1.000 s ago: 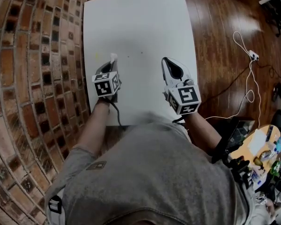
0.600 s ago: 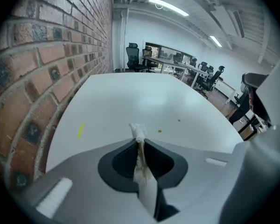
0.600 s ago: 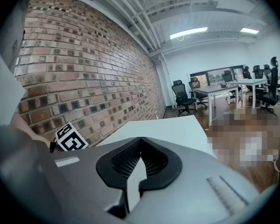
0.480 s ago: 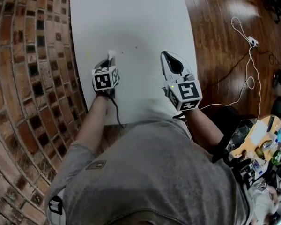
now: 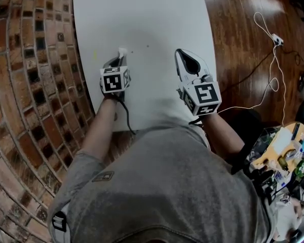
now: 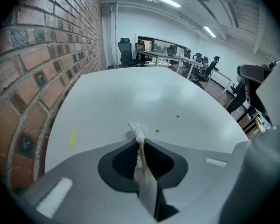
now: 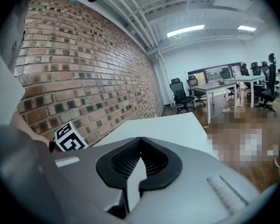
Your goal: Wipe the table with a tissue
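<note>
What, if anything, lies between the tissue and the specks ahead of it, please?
Nothing visible does. The tissue, pinched in the left gripper, sticks out over bare table; the two small specks lie just ahead and to its right, unobstructed.

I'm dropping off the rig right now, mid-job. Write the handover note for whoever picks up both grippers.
Left gripper: shut on the tissue, whose wad pokes out past the tips, low over the white table.
Right gripper: shut, empty, over the table's right side.
Done: tissue gripped and brought to the dirt.
Left: a brown speck just ahead of the tissue, a second speck beyond it, and a yellow mark to the left, none wiped yet. I cannot tell whether the tissue touches the surface.
</note>
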